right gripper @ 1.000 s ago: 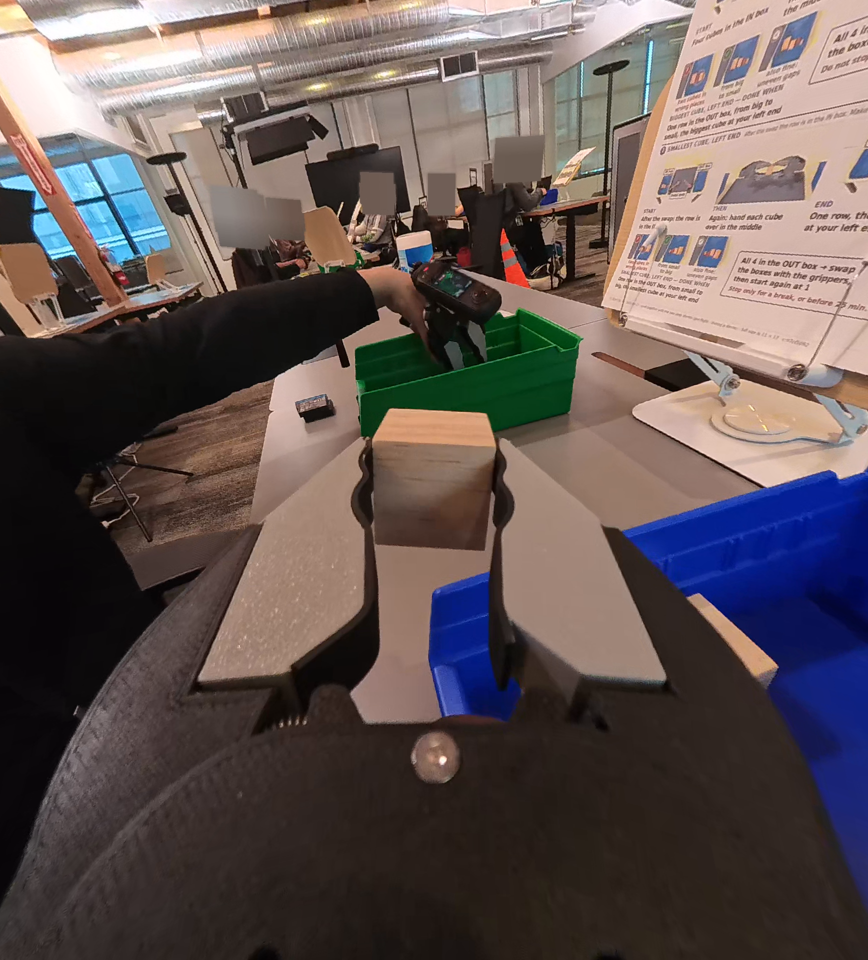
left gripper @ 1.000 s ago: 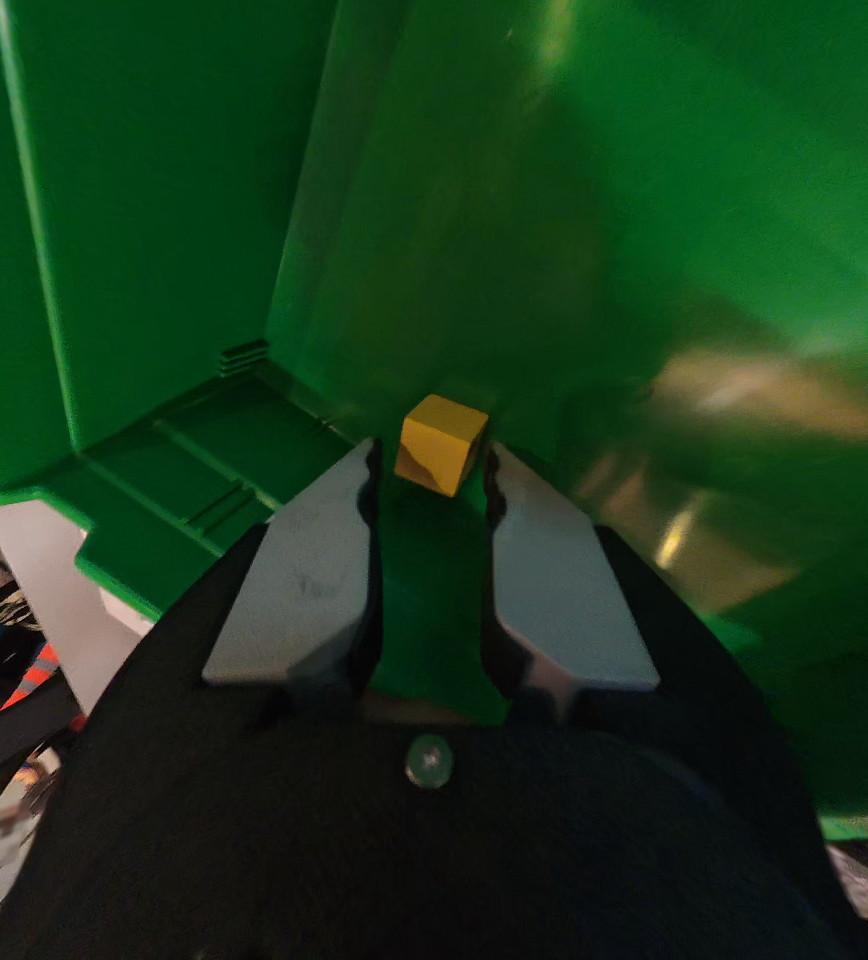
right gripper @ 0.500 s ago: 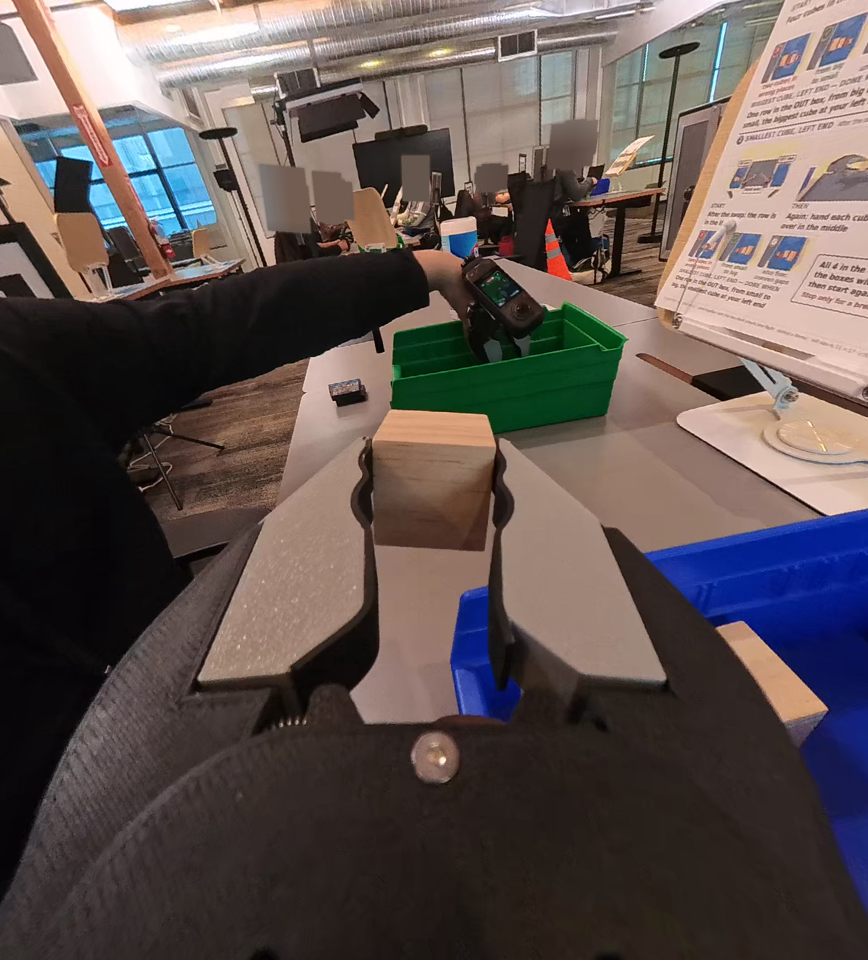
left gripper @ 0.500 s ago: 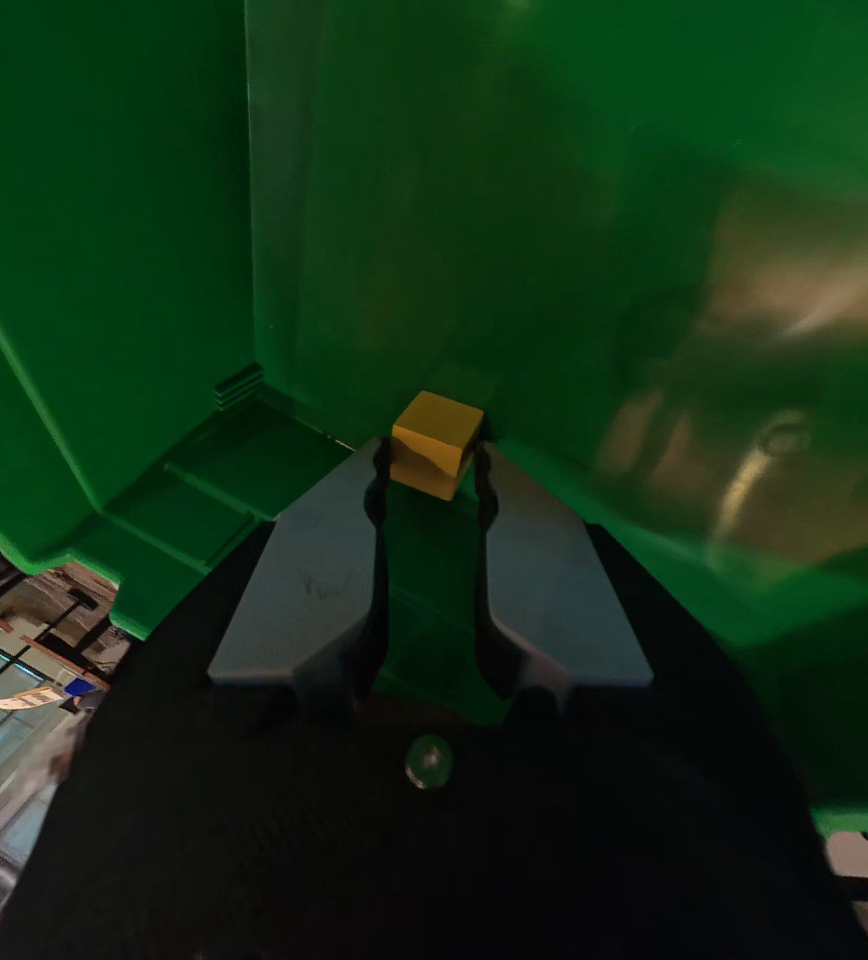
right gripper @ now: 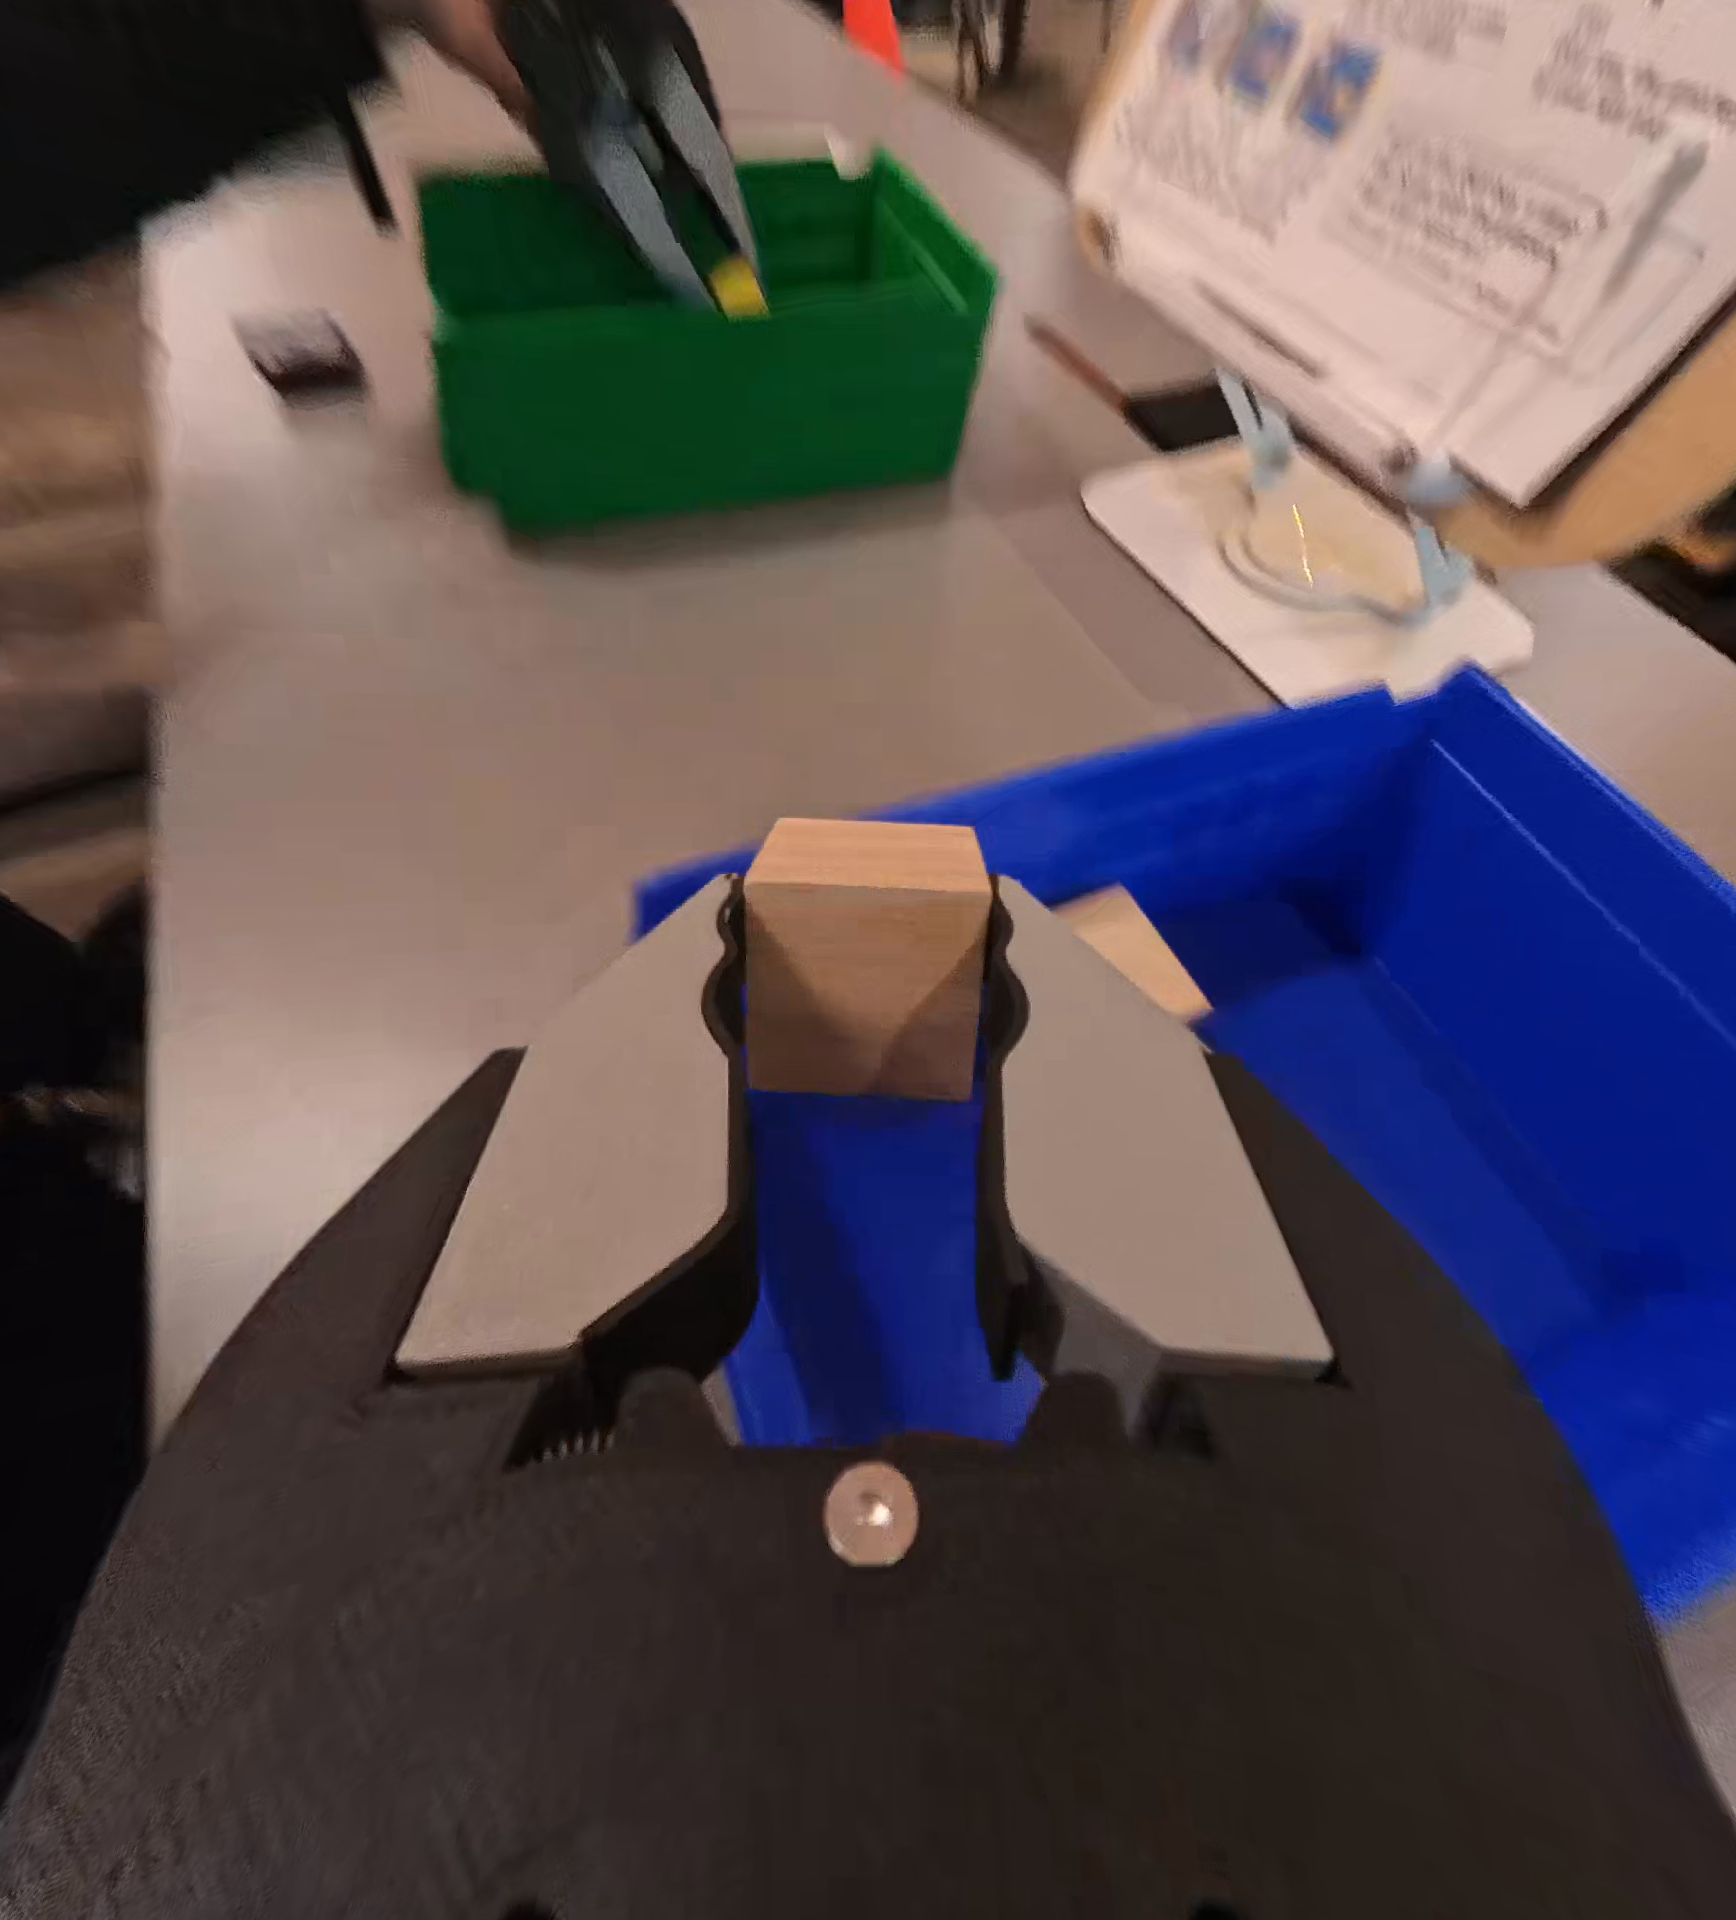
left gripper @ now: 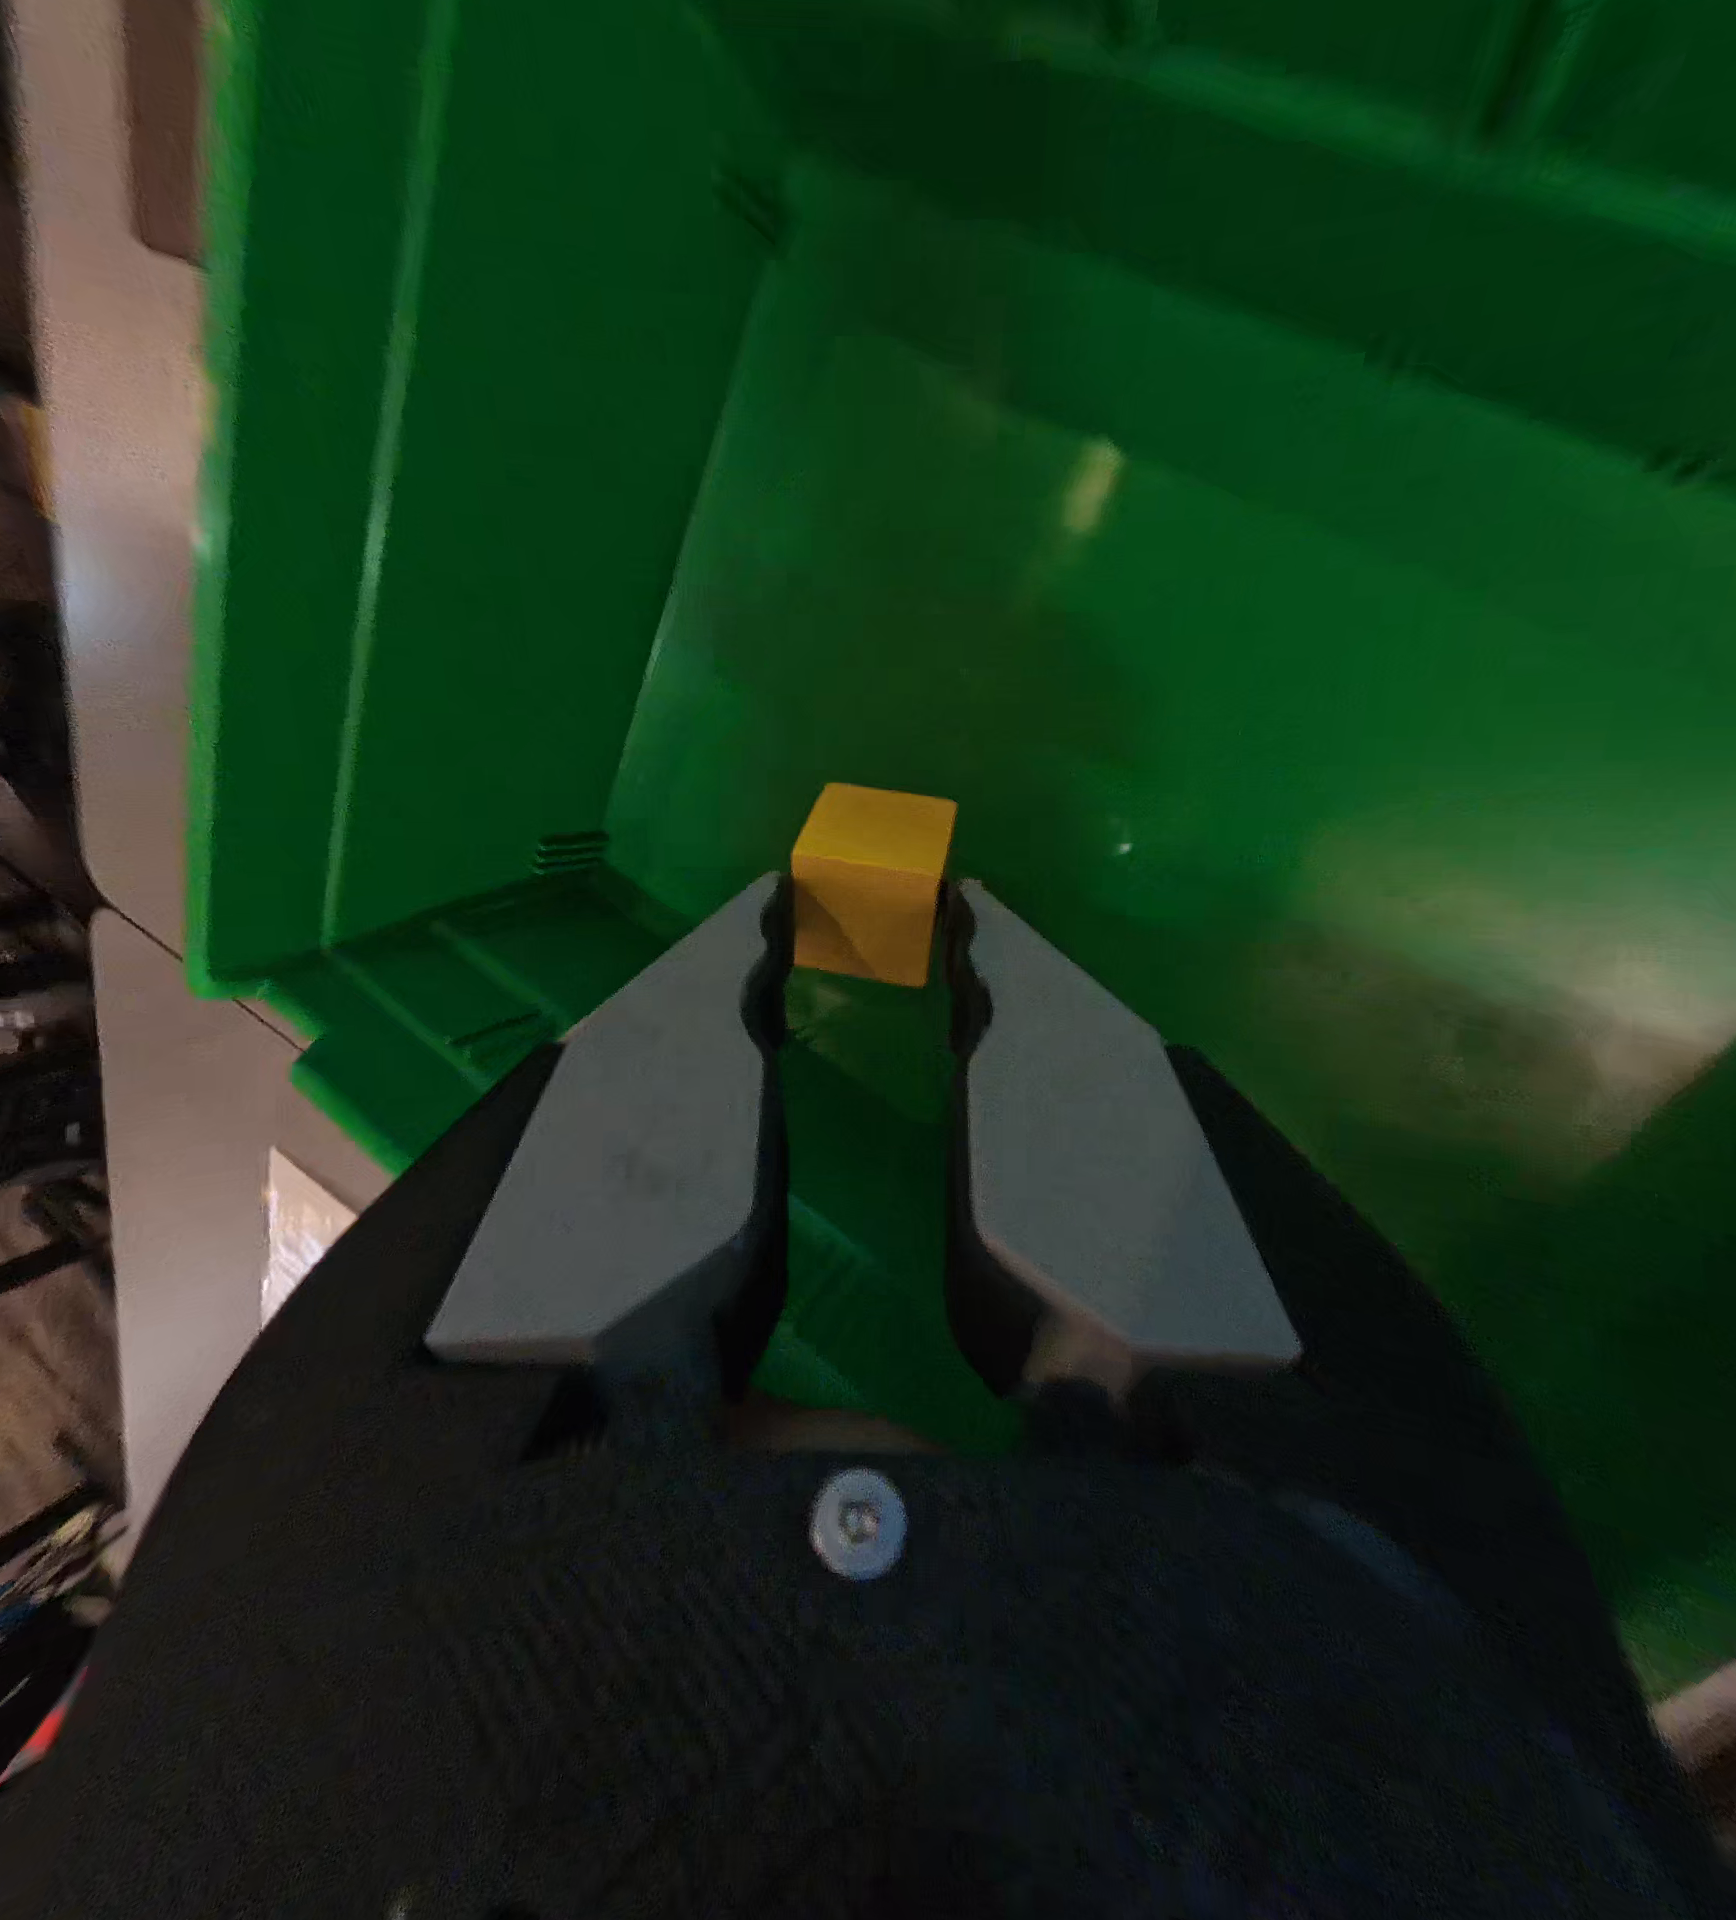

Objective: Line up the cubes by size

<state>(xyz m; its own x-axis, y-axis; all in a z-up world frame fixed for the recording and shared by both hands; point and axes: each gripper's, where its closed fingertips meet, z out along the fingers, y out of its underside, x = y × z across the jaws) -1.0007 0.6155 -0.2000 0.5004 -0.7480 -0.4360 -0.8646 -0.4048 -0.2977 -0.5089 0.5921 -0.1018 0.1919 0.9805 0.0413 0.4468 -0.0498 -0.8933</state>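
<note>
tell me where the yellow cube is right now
The yellow cube sits clamped between the left gripper tips inside the green bin; in the right wrist view it shows far off at upper centre, within that bin.

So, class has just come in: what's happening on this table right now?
A person works two handheld grippers. The left gripper is shut on a small yellow cube inside the green bin. The right gripper is shut on a larger wooden cube over the blue bin, where another wooden cube partly shows.
</note>
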